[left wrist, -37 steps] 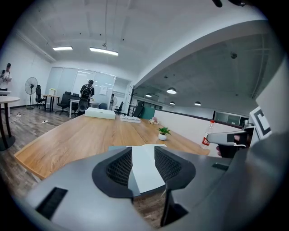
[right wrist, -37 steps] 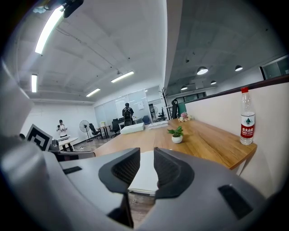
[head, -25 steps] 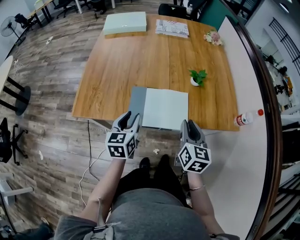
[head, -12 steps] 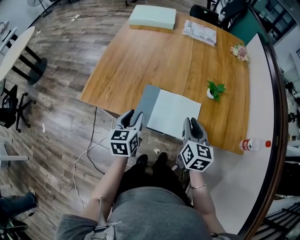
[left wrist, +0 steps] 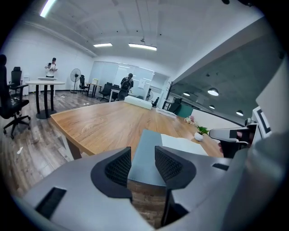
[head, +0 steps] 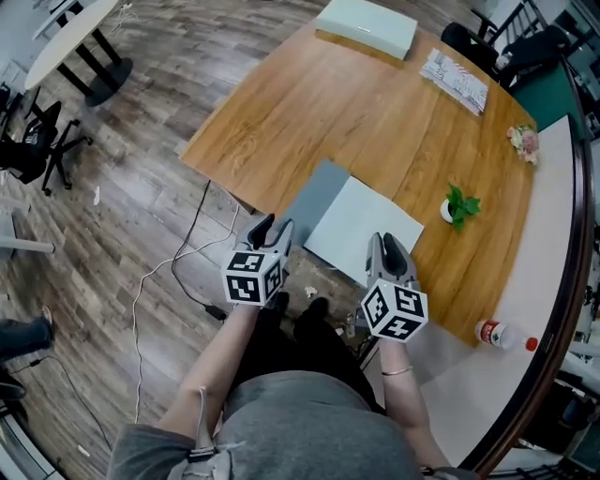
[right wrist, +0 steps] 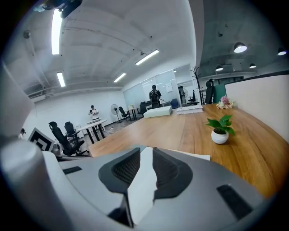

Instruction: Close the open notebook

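The notebook (head: 361, 230) lies open at the table's near edge, its grey cover (head: 319, 195) spread flat to the left of the white page. My left gripper (head: 269, 227) hangs just short of the grey cover (left wrist: 146, 146); its jaws are opening and nothing is between them. My right gripper (head: 386, 244) is in front of the white page's (right wrist: 198, 154) near edge. Its jaws stand a narrow gap apart with nothing in it. Neither gripper touches the notebook.
On the wooden table (head: 281, 103) a small potted plant (head: 459, 206) stands right of the notebook. A pale green box (head: 367, 23), a printed paper (head: 455, 80) and flowers (head: 525, 141) lie at the far side. A water bottle (head: 497, 335) lies on the white counter. A cable (head: 178, 272) runs over the floor.
The head view has swung, so the table now lies slanted in it. Both grippers have shifted a little and rolled, staying at the notebook's near edge. The notebook has not moved.
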Available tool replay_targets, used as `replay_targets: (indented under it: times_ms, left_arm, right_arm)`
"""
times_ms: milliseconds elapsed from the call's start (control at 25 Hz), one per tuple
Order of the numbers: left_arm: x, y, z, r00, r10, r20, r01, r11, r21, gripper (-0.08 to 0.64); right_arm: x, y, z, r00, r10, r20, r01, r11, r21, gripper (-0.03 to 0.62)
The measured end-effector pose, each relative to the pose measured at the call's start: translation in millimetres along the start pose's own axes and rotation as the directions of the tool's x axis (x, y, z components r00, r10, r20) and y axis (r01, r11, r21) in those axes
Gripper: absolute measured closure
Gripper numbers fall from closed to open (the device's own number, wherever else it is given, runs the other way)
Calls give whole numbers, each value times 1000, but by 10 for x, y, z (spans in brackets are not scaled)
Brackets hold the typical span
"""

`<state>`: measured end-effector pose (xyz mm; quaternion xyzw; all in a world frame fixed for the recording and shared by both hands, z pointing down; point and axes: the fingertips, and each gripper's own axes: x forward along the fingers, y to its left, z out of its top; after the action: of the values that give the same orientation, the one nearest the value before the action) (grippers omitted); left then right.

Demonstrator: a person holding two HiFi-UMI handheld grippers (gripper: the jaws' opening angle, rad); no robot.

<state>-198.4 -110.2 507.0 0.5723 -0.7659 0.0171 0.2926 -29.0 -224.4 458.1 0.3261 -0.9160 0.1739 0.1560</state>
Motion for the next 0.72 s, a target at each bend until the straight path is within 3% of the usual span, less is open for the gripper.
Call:
replay_targets:
  times_ms: [280,720]
  left_arm:
    - [-10,111,-204,998,55,-27,-57,995,-87,403]
    - [19,260,-424,997,71,-41,-78,972,-221,403]
  right_arm:
    - [142,81,-113,996,63,-59,-64,998,-21,503]
    - [225,231,-338,984,116,-134,-122,992,-32,509]
